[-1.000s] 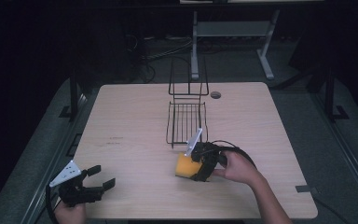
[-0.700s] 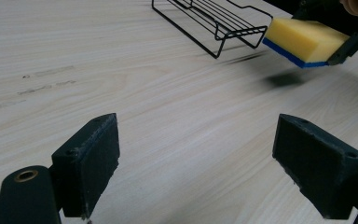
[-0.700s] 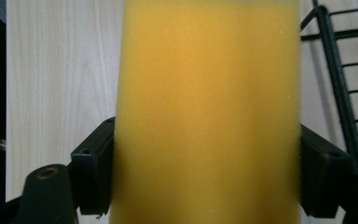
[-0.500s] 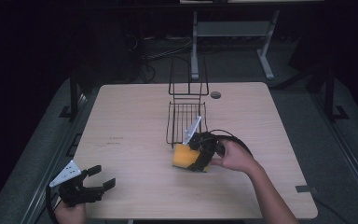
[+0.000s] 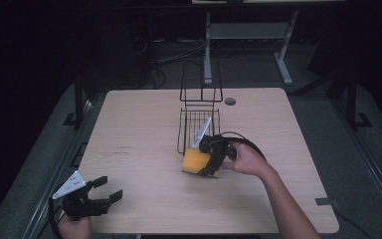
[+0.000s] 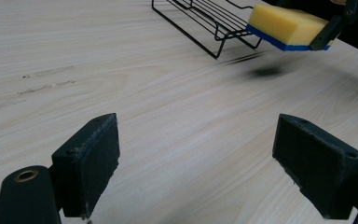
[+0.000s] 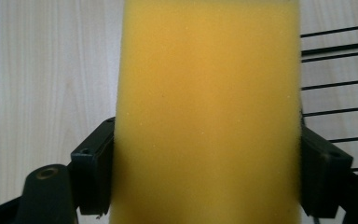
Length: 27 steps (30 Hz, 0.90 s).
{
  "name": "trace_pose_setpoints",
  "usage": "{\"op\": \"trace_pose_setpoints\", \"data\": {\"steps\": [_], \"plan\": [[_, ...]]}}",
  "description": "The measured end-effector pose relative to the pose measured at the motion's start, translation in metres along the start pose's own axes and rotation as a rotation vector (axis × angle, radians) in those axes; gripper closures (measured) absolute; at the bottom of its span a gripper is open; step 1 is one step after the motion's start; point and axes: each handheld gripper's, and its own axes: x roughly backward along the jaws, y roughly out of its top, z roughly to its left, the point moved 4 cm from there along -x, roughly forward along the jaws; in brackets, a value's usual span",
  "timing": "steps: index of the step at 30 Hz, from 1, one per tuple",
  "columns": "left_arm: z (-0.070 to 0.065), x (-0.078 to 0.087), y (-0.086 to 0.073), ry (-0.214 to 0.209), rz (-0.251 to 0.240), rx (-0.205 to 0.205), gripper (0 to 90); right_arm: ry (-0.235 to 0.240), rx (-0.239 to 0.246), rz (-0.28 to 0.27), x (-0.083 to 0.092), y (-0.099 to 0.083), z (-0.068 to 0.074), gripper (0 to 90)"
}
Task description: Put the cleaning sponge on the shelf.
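At the lower left of the high view, my left tongs (image 5: 107,191) rest at the near edge of the surface (image 5: 144,129), spread wide and holding nothing. I judge this a parked position: it keeps them out of the working path while the other hand acts. My left hand (image 5: 74,226) grips them from below, and the jaws point toward the centre of the frame. In the left gripper view the two black pads (image 6: 91,163) stand well apart over bare wood.

At the centre of the high view, my right tongs (image 5: 205,162) are clamped on the yellow sponge (image 5: 195,160), carried clear of the surface just beside the near end of the black wire rack (image 5: 198,124). The left gripper view shows the sponge (image 6: 284,23) level, blue layer down, with its shadow on the wood below. I judge the lift lets it clear the rack's rim. My right forearm (image 5: 283,199) enters from the lower right, hand (image 5: 246,158) behind the tongs. In the right gripper view the sponge (image 7: 207,112) sits squeezed between both jaws.
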Motion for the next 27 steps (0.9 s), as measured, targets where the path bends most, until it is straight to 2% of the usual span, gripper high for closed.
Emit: {"op": "trace_pose_setpoints", "data": {"steps": [7,10,17,22,27], "plan": [[-0.001,0.0,0.0,-0.001,-0.001,-0.007,14.0,-0.013,-0.001,0.029,0.002,0.003,-0.01,21.4],[0.0,0.001,0.0,0.001,-0.005,-0.003,14.0,-0.012,-0.002,0.019,0.004,0.007,-0.014,21.4],[-0.001,0.001,0.0,0.0,0.0,-0.007,14.0,-0.017,-0.005,0.043,0.004,0.013,-0.025,21.3],[0.0,0.0,0.0,-0.002,0.0,-0.003,14.0,0.002,-0.017,0.026,0.004,0.014,-0.034,21.4],[0.0,0.0,0.0,-0.002,0.001,-0.002,14.0,0.0,-0.021,0.044,0.005,0.018,-0.041,21.3]]}}
